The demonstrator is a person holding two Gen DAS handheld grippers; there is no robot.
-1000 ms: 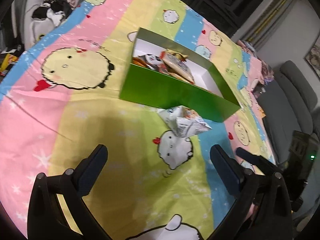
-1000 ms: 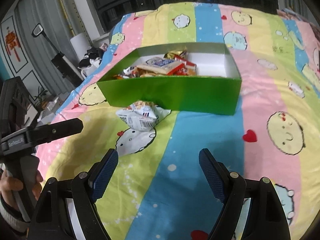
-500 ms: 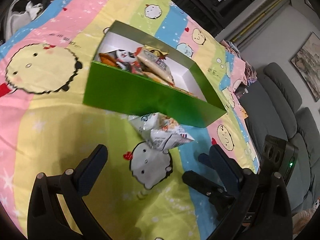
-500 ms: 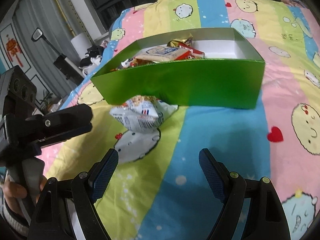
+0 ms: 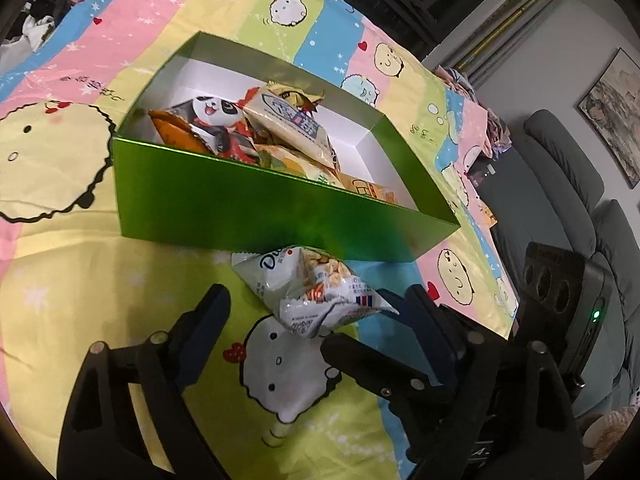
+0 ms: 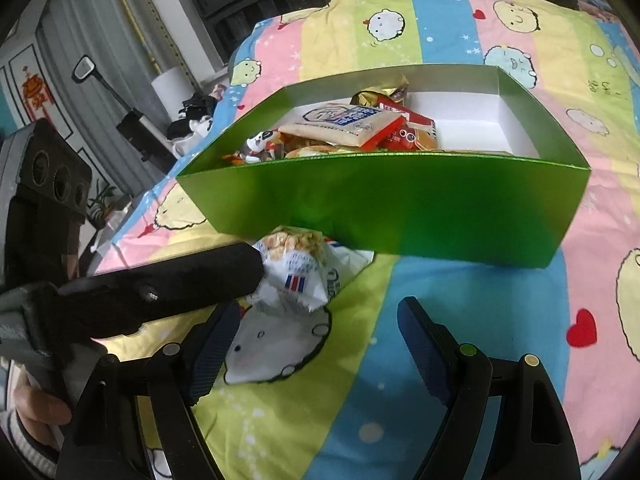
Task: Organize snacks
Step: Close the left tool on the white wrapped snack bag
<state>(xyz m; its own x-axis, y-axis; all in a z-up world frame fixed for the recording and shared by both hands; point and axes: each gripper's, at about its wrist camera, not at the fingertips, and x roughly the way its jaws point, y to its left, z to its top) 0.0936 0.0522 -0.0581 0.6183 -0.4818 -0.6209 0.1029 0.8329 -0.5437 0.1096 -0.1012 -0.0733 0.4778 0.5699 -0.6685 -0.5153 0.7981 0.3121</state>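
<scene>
A white crumpled snack bag (image 5: pixel 308 292) lies on the striped bedsheet just in front of the green box (image 5: pixel 248 204), which holds several snack packets (image 5: pixel 280 128). My left gripper (image 5: pixel 316 312) is open, its fingers on either side of the bag's near end. My right gripper (image 6: pixel 316 332) is open and empty, close behind the bag (image 6: pixel 298 272), and the box (image 6: pixel 400 208) stands beyond it. A finger (image 6: pixel 168 292) of the left gripper crosses the right wrist view and touches the bag's left side.
The colourful cartoon sheet (image 6: pixel 480 320) covers the whole bed. A grey sofa (image 5: pixel 560 184) stands beyond the bed's right edge. A floor lamp and clutter (image 6: pixel 132 120) stand off the left edge.
Both grippers have moved forward toward the snack bag. The left gripper's fingers now flank the bag. Both stay open.
</scene>
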